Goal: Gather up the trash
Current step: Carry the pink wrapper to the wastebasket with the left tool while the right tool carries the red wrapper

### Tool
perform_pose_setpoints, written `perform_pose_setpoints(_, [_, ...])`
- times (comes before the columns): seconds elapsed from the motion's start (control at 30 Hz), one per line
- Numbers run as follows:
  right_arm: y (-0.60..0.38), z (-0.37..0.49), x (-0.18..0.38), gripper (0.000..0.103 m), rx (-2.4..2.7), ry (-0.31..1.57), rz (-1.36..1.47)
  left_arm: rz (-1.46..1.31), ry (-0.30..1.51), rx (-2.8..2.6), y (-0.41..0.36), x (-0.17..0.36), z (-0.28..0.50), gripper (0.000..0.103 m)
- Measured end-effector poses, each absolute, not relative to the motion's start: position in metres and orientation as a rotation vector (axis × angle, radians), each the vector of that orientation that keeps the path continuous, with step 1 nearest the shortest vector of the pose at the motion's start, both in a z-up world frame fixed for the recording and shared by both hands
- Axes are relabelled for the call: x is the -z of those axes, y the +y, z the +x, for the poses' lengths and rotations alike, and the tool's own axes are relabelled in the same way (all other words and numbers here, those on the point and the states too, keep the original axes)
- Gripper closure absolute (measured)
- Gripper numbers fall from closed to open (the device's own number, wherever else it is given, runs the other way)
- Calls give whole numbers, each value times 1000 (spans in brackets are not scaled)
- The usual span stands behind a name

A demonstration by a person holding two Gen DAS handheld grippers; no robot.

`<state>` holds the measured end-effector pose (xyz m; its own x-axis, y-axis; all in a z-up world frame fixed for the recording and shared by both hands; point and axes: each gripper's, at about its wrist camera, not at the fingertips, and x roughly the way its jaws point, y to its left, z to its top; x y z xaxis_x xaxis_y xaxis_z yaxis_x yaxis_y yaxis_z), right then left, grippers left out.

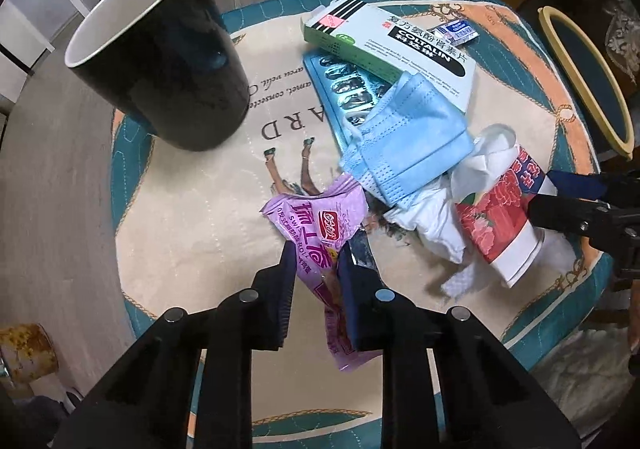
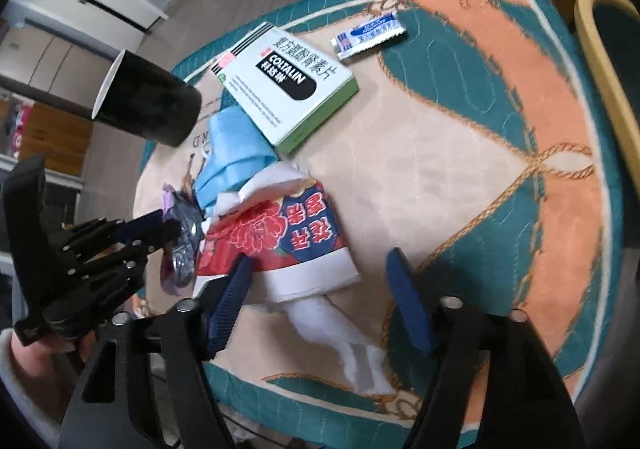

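**Wrapper pinched on the left, paper cup between the right fingers**

The left gripper (image 1: 316, 263) is pinching the purple snack wrapper (image 1: 320, 225), which runs lengthwise from the fingers out toward the middle of the bench (image 1: 192, 217). The black cup (image 1: 160, 53) stands upright ahead and to the left of that gripper, its white mouth open, with bare cloth between them; I judge it the likely bin.

The right gripper (image 2: 320, 285) is spread, its fingers on either side of the crushed red paper cup (image 2: 280, 241), which lies on its side with white tissue (image 2: 344, 333) spilling toward the camera.

The left wrist view shows a foil blister pack (image 1: 344, 89) under the blue face mask (image 1: 408, 137) and medicine box (image 1: 392, 45); the right wrist view hides the pack but shows the small sachet (image 2: 368, 35) plainly.
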<state>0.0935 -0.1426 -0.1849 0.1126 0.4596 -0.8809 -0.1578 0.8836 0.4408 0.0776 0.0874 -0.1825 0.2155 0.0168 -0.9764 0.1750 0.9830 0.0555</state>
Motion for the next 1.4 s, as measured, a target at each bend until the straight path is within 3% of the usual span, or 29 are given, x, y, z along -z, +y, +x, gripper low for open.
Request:
perform_pose_setpoints(0.03, [-142,94,184,83,-463,1385,263,163,1349,111,89,181,75,83])
perform_pose_setpoints(0.13, [-144,94,164,93,-503,1324,289,148,1332,116,91,175,75,83])
perform_pose_setpoints(0.23, [-150,93,144,95,-517,1261,294,129,1277,117,92,161,75,83])
perform_pose_setpoints(0.57, [-229,82,55,97,-404,990,395,82,1027,198,65,93,73,83])
perform_pose_setpoints(0.83, [-294,75,10,97,-262,833,427,113,980,261,20,79,88,83])
perform_pose_setpoints(1.03, [-360,71,11,97,-87,776,418,158,949,354,-41,78,95,83])
perform_pose_setpoints(1.4, [-416,95,45,97,53,841,353,217,942,537,-171,100,123,83])
